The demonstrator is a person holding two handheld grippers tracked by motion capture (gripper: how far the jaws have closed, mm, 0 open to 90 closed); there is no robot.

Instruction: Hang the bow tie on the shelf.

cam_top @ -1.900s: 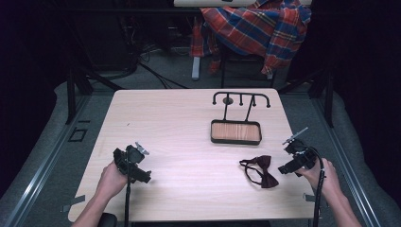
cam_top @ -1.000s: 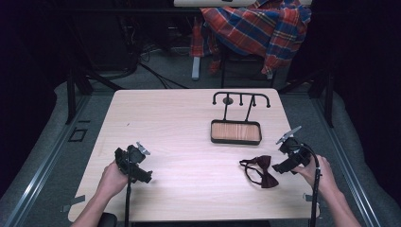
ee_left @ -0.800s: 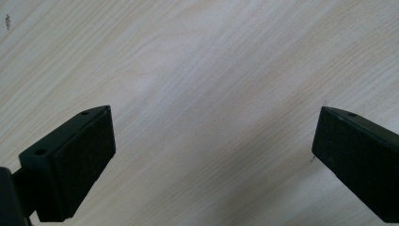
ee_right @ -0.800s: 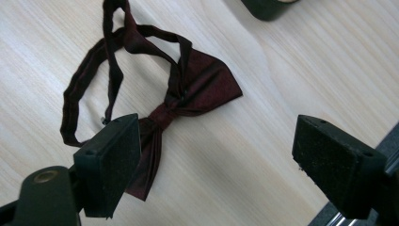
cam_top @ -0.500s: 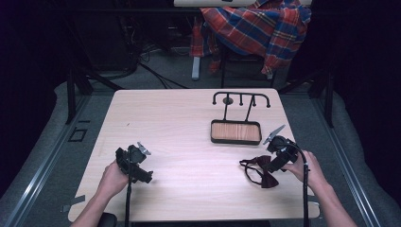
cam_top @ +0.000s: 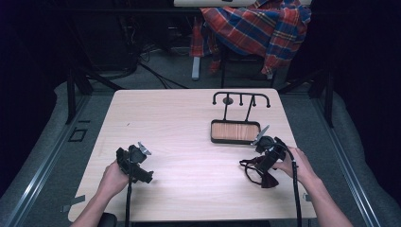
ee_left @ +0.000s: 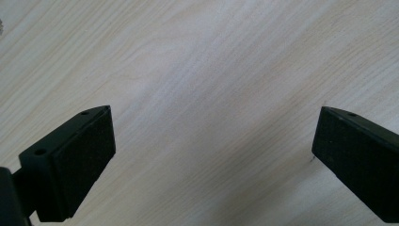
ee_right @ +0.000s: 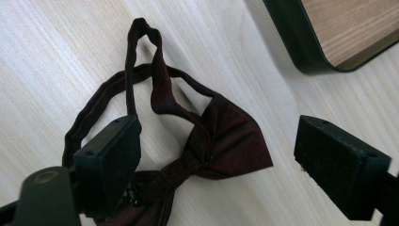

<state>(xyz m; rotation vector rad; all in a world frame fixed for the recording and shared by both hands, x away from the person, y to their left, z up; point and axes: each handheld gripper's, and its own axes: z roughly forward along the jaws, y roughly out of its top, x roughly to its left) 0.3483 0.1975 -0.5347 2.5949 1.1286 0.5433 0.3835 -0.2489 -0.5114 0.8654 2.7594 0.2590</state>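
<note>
R gripper [ee_right: 216,150] is sitting w/ jaws spread wide, gripping nothing; its two black pads are straddling a dark maroon bow tie [ee_right: 207,141] lying flat on the table [ee_right: 56,61]. In the right gripper view, the left pad is hanging over the strap and the near wing of the tie; can't tell if it's touching the fabric. The right pad is standing apart from the tie, over bare wood. The tie's strap is looping out toward the far left of that view.

In the high view, the R gripper [cam_top: 265,161] is hovering over the bow tie [cam_top: 259,174] near the table's right near area, w/ the person's right hand [cam_top: 298,166] holding it.

L gripper [ee_left: 211,155] is also gaping wide, empty, pads over bare light wood grain. In the high view it [cam_top: 135,163] is resting at the near left, held by the left hand [cam_top: 112,179], well apart from the tie.

Just beyond the R gripper, a black stand w/ hooks [cam_top: 241,98] is rising from a black-rimmed tray base [cam_top: 235,131] w/ a wood-look insert; nothing is lying in the tray. A corner of it [ee_right: 306,47] is showing at top right of the right gripper view.

Past the table's far edge, a plaid shirt [cam_top: 257,28] is draping over something.
</note>
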